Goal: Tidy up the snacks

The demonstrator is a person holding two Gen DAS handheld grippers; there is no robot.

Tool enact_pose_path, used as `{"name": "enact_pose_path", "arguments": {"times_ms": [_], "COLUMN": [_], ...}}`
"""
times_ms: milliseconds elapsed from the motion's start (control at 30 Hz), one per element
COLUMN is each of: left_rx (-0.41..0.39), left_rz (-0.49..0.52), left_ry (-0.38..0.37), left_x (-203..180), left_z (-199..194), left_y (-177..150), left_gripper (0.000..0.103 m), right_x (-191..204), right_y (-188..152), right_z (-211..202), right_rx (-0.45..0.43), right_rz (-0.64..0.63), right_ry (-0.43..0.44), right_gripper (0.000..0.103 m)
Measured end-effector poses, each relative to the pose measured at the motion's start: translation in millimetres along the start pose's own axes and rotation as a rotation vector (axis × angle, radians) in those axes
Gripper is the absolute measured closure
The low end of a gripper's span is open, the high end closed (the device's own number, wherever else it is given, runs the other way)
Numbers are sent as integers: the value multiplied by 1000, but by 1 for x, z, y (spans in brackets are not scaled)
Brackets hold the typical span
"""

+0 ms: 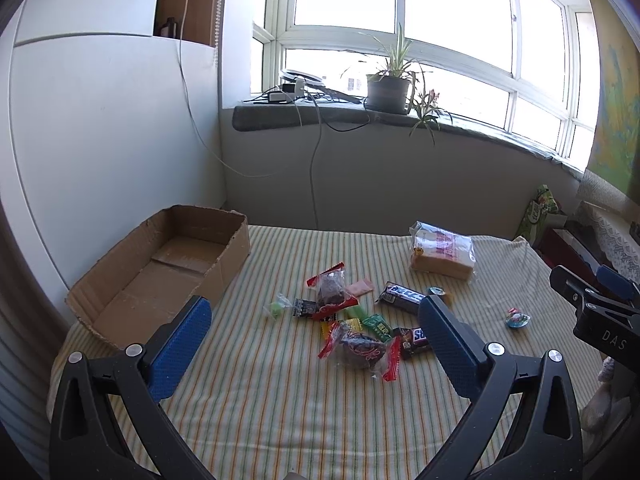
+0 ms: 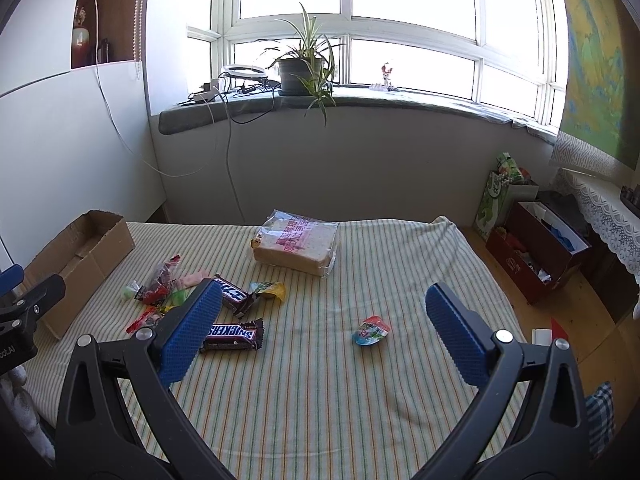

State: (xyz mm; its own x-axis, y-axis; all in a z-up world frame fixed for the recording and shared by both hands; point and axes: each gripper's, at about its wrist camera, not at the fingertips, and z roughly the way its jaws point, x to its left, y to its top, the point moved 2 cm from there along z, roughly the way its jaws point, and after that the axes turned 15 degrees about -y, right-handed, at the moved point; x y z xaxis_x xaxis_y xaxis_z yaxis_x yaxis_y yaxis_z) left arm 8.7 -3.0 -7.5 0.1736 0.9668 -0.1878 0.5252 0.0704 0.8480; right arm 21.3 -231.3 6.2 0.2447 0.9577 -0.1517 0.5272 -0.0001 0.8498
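Several snacks lie on a striped cloth point(image 1: 280, 400): a pile of wrapped candies point(image 1: 352, 344), two Snickers bars point(image 1: 402, 298) point(image 2: 234, 334), a bagged loaf of sliced bread point(image 1: 442, 250) point(image 2: 298, 246) and a small jelly cup point(image 1: 516, 317) point(image 2: 372, 330). An empty cardboard box point(image 1: 160, 272) point(image 2: 76, 264) sits at the left. My left gripper point(image 1: 316, 316) is open above the candy pile. My right gripper point(image 2: 324, 304) is open above the cloth, the jelly cup between its fingers in view.
A wall and a windowsill with a potted plant point(image 1: 390, 88) and cables are behind the cloth. At the right stand a green bag point(image 2: 500, 200) and a dark red box of items point(image 2: 536, 252) on the wooden floor.
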Motion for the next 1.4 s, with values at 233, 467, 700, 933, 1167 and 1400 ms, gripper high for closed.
{"name": "enact_pose_path", "arguments": {"times_ms": [233, 467, 700, 933, 1167, 1400], "left_rx": [-4, -11, -14, -13, -13, -6], "left_rz": [-4, -1, -1, -1, 1, 0], "left_ry": [1, -3, -5, -5, -10, -13], "left_x": [1, 1, 1, 1, 0, 0], "left_z": [0, 0, 0, 1, 1, 5], "left_y": [2, 2, 1, 1, 0, -1], "left_gripper": [0, 0, 0, 0, 0, 0], "right_x": [0, 2, 2, 3, 1, 1], "right_y": [1, 0, 0, 0, -1, -2], "right_z": [2, 2, 2, 2, 3, 4], "right_rx": [-1, -4, -5, -5, -1, 1], "right_rz": [0, -1, -1, -1, 2, 1], "right_ry": [1, 2, 4, -1, -2, -1], "right_gripper": [0, 0, 0, 0, 0, 0]}}
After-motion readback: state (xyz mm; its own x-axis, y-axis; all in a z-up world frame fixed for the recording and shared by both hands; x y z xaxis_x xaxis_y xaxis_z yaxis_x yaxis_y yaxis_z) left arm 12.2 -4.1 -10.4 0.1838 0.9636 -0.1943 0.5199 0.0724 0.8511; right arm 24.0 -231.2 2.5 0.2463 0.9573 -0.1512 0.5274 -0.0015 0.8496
